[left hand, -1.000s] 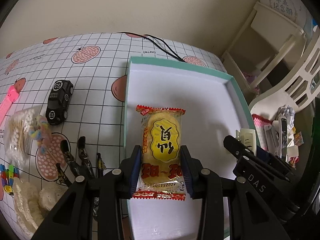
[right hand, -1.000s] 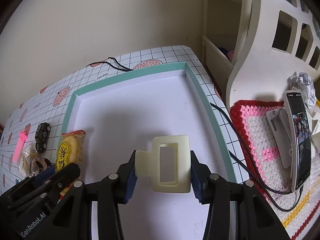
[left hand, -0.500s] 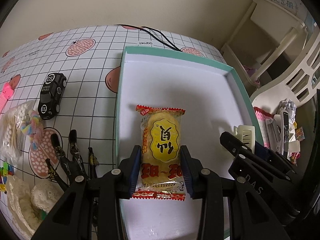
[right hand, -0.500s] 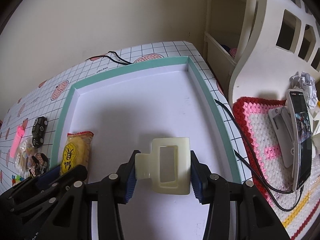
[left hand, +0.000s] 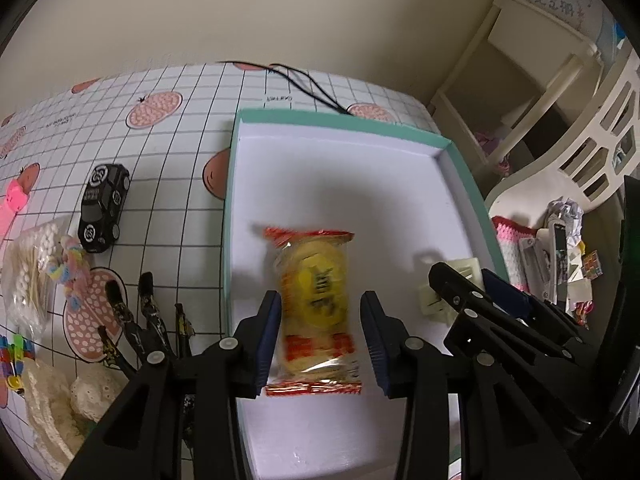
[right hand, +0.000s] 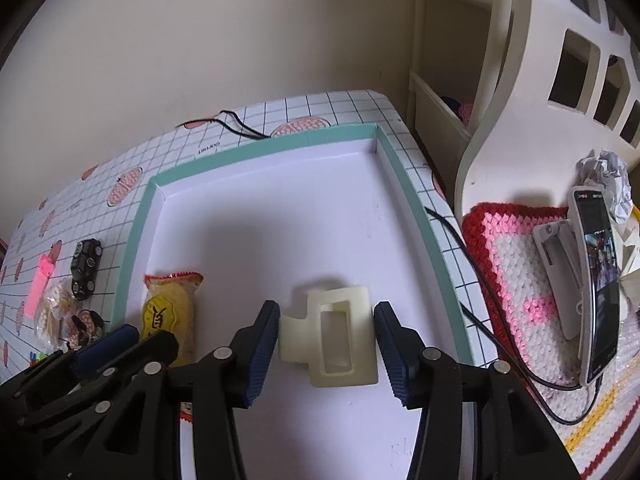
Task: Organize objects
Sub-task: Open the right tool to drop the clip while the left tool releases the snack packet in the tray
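Both grippers (left hand: 320, 334) (right hand: 326, 346) released inside box (right hand: 424, 216)

A: Entries ahead of the right gripper (right hand: 326, 338)?
B: Item one, cream wall (right hand: 200, 40), far ahead. Item two, checked tablecloth (right hand: 320, 108) printed with pink fruit. Item three, black cable (right hand: 242, 125), lying on the cloth ahead and to the left.
A: And to its right?
B: Item four, white shelf unit (right hand: 440, 112), ahead-right, with a cut-out side panel (right hand: 520, 100). Item five, crocheted mat (right hand: 516, 280), red, pink and white, directly right. Item six, phone (right hand: 598, 280), screen lit, leaning on a grey stand (right hand: 554, 264) on the mat. Item seven, crumpled paper (right hand: 604, 172), just beyond the phone.
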`<state>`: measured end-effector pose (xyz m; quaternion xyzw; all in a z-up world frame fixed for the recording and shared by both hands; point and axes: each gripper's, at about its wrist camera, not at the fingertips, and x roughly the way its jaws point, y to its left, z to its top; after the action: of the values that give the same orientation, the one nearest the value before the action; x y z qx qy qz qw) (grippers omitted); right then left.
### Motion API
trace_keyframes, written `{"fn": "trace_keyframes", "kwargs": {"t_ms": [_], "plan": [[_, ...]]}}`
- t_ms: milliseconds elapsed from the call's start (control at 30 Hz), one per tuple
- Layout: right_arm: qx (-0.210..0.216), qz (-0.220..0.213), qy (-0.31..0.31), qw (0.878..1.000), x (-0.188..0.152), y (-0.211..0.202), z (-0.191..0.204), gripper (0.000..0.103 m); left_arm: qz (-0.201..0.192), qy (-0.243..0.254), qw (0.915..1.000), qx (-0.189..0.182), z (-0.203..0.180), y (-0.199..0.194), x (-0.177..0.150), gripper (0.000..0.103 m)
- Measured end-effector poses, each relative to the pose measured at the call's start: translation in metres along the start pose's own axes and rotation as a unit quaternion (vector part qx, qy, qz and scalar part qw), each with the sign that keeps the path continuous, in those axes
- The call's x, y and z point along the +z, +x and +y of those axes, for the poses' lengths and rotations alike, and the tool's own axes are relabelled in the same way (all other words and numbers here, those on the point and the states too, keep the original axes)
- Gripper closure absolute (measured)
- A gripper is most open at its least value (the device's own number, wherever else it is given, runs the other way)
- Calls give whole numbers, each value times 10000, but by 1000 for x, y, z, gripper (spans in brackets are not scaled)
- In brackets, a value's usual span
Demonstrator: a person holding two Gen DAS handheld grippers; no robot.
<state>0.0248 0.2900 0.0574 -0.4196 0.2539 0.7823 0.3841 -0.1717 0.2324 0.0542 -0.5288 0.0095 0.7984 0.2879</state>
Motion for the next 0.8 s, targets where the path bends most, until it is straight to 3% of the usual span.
{"fn": "trace_keyframes", "kwargs": {"t_ms": [167, 267, 400, 500, 600, 667, 733, 800], "plan": [[34, -68, -41, 10000, 5, -9, 2, 50, -84, 0, 9999, 97, 0, -11, 3, 60], [54, -98, -63, 9999, 7, -13, 3, 50, -136, 16, 9996, 260, 1, -18, 4, 50], [54, -99, -66, 9999, 9, -16, 4, 50, -218, 21, 9989, 409, 3, -25, 6, 45], [71, -98, -84, 9999, 9, -17, 4, 42, -238, -44, 9986, 472, 8, -27, 8, 39], [99, -81, -103, 9999, 8, -16, 5, 37, -219, -85, 9982, 552, 11, -27, 9, 38], [111, -89, -113, 9998, 8, -16, 6, 28, -200, -115, 9979, 601, 14, -26, 9, 37], [128, -90, -122, 9998, 7, -15, 6, 25, -195, -162, 9975, 656, 17, -26, 8, 26], [142, -76, -126, 9998, 6, -14, 6, 21, -200, -208, 9971, 710, 21, -26, 8, 25]]}}
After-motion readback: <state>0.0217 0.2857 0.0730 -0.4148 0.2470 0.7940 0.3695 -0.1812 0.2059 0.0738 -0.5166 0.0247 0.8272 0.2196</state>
